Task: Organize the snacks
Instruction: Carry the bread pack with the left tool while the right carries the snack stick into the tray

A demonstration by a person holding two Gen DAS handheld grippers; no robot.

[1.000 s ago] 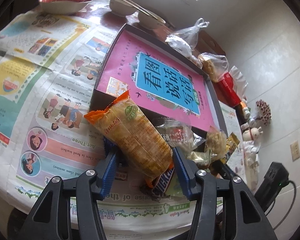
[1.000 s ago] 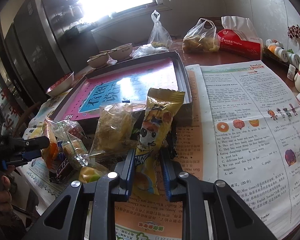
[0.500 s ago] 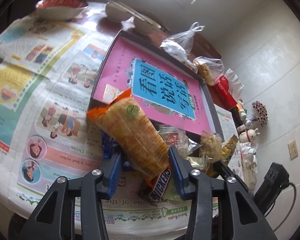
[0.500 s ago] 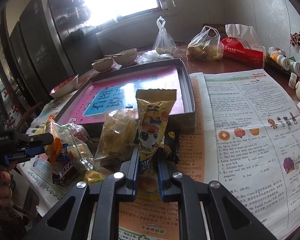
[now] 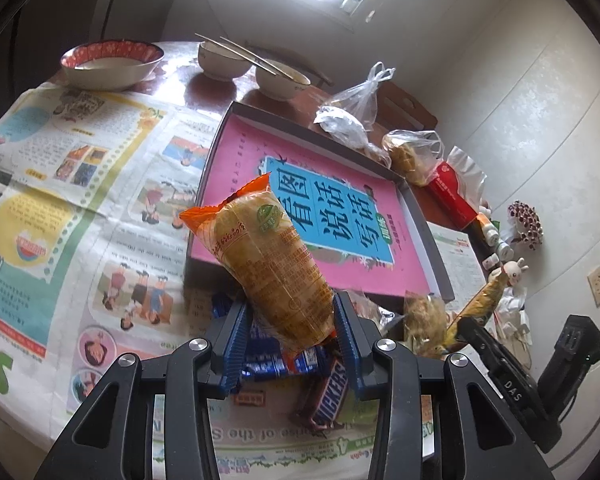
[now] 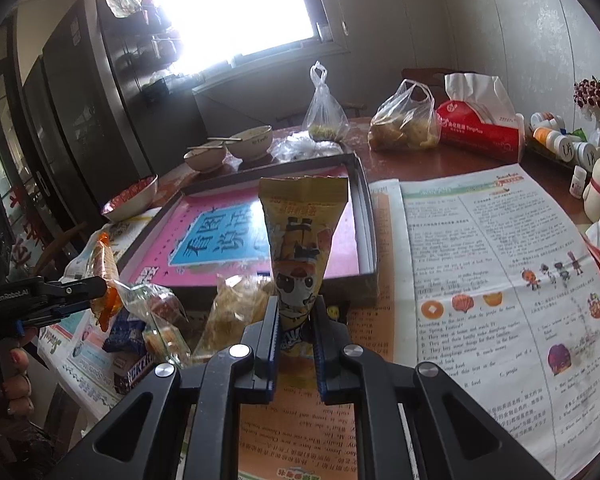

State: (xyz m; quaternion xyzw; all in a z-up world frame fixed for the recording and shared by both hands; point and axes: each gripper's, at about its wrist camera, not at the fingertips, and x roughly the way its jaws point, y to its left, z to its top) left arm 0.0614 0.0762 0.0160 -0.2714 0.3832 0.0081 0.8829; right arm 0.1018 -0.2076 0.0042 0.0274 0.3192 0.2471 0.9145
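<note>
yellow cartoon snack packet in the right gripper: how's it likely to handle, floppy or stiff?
The yellow cartoon packet stands upright above the right gripper, so probably puffed and fairly stiff. It narrows where pinched, so likely soft and crushable. The film looks glossy: it may slip.

My left gripper (image 5: 290,332) is clamping an orange snack packet (image 5: 270,258), tilting it above the pink-lined tray (image 5: 418,216).
</note>
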